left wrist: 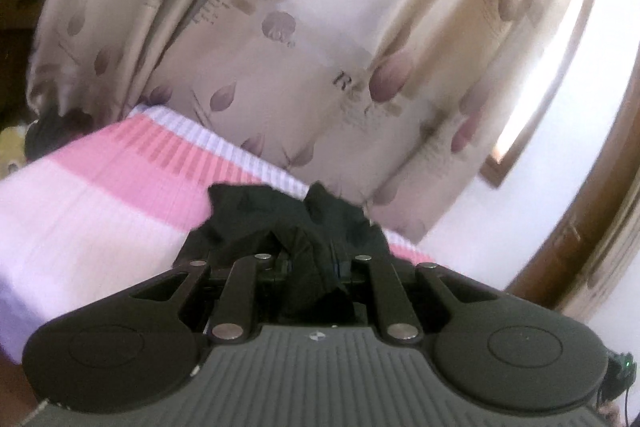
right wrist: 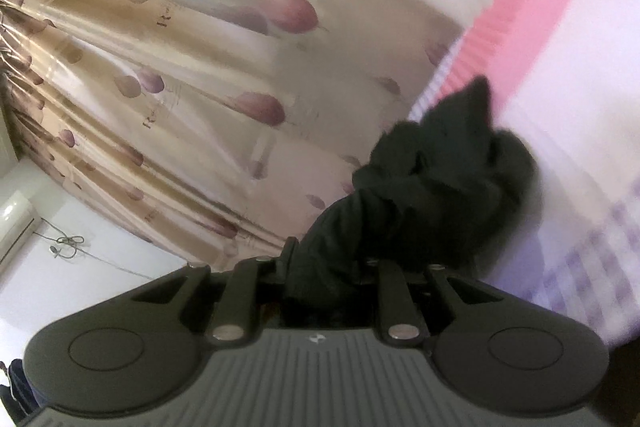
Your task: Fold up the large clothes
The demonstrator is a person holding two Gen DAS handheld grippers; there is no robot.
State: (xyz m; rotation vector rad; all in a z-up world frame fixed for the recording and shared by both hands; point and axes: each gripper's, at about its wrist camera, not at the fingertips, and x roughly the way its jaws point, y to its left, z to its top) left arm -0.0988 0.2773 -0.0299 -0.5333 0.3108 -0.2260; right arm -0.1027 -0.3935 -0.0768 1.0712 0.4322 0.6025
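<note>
We're early in the fold, by our read: nothing in either wrist view shows a flat, squared-off garment yet. Left gripper (left wrist: 316,263) has its jaws closed down on a bunched wad of the black garment (left wrist: 280,215); cloth fills the gap between the fingers and spills forward over them, so we can't see the fingertips themselves. Right gripper (right wrist: 332,267) looks the same: jaws drawn in on a thick twist of the black garment (right wrist: 440,179), fabric rising out of the grip and clumping just ahead of it. In both views the garment sits just over the pink-and-white striped bedsheet (left wrist: 100,195), near the bed edge that faces the tulip-print curtain (left wrist: 320,47); we can't tell if the clump touches the sheet or hangs just above it. Both frames are motion-blurred, so detail like sleeves, hems or collar is unreadable, and we can't say which part of the garment each side holds. Our judgement: both grips are done, while spreading the cloth flat on the bed and every actual fold are still left. Risk worth flagging: bunched grips like these may hold several layers, which would make a clean spread harder.
</note>
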